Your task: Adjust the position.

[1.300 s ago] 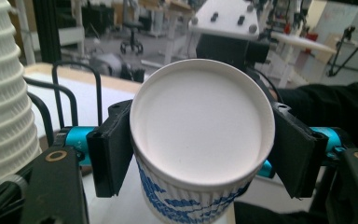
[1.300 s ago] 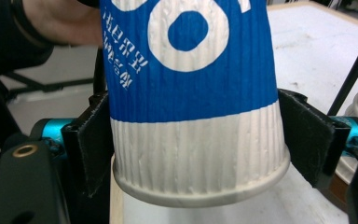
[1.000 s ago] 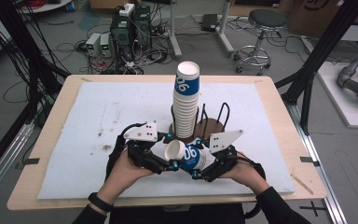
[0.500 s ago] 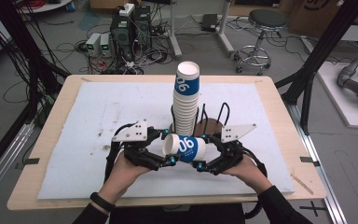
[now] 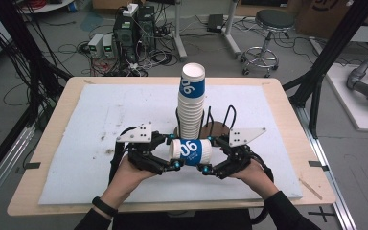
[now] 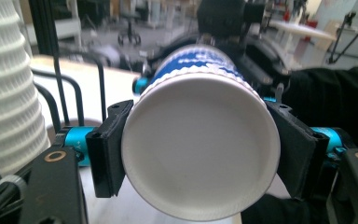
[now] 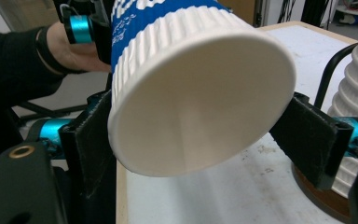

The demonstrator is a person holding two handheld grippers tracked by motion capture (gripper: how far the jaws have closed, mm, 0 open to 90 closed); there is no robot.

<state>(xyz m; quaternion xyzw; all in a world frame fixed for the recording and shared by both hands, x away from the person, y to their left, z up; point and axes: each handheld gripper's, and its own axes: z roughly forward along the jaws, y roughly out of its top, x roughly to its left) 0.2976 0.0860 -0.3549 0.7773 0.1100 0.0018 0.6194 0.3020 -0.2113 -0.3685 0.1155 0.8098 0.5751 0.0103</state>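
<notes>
Work in hand: one cup (image 5: 190,152) is being handled between the two grippers, seemingly bound for the stack (image 5: 191,103).
Cup: in the lower middle of the high view, held in the air on its side, just in front of the stack's foot.
Left gripper (image 6: 200,154): its fingers (image 6: 107,149) press on both sides of one end of the cup; they have just eased open a little, with the cup between them.
Right gripper (image 7: 200,140): its fingers (image 7: 314,140) flank the other end and have just been closing. One lies against the wall, while the cup's rim hides the other's contact, so a firm grip cannot be told.
Stack: upright at the centre of the high view, in a wire holder (image 5: 230,115) on the bench (image 5: 52,143).
Done: the cup is lifted off the bench and brought near the stack.
Left: probably settling the cup in one hand, turning it upright and setting it on top of the stack.
</notes>
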